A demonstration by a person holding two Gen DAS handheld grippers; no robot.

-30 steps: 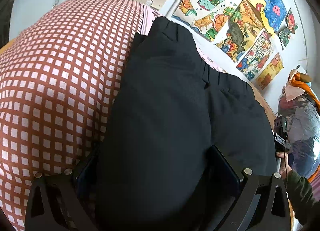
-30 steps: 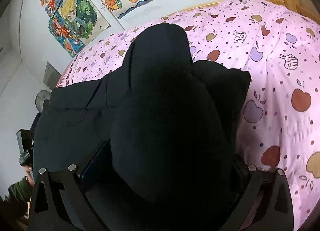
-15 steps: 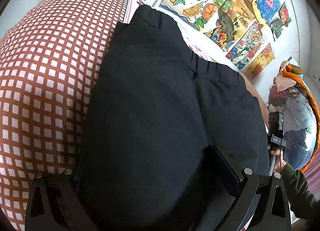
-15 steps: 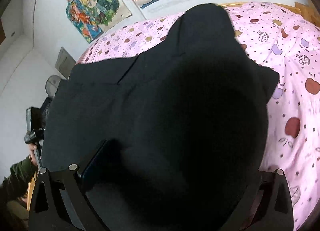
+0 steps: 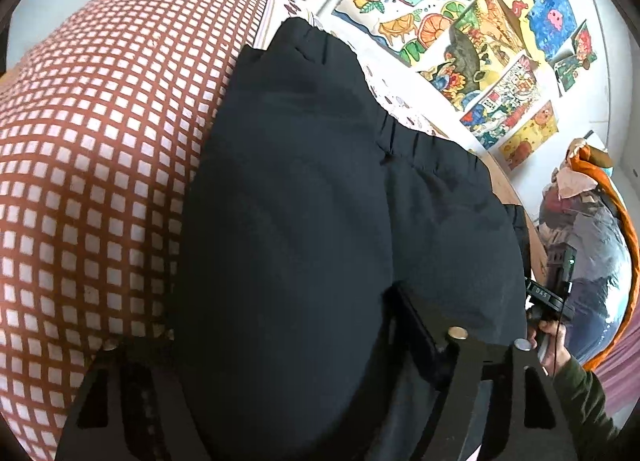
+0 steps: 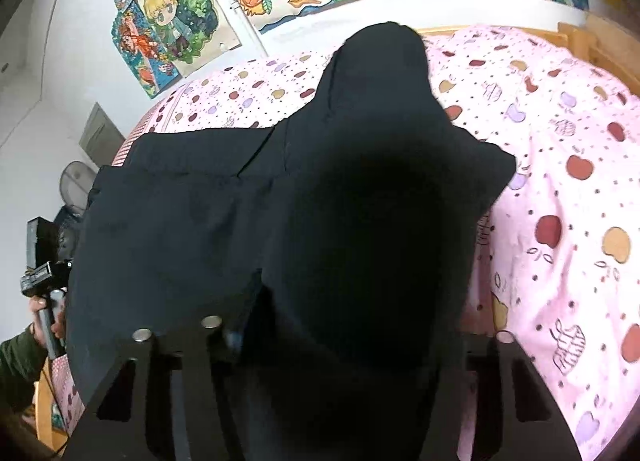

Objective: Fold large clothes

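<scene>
Black trousers point(image 5: 320, 181) lie on the bed, their elastic waistband point(image 5: 404, 137) toward the wall. My left gripper point(image 5: 280, 321) is pushed into the cloth. Its jaws are closing, a hump of fabric bulges between them, and only the right finger point(image 5: 412, 325) shows. In the right wrist view the trousers point(image 6: 360, 181) rise in a tall dark fold. My right gripper point(image 6: 360, 313) is closing around that fold. Its left finger point(image 6: 240, 321) sits against the cloth and the other finger is buried.
A red-and-white checked quilt point(image 5: 100, 141) lies left of the trousers. A pink apple-print sheet point(image 6: 560, 181) covers the bed to the right. Drawings point(image 5: 440, 21) hang on the wall behind. A hand point(image 5: 548, 333) in a green sleeve holds the other handle.
Both pairs of jaws have narrowed, bunching the black fabric between them. The right gripper has shifted and risen a little, with more wall in its view. The left gripper stayed put.
</scene>
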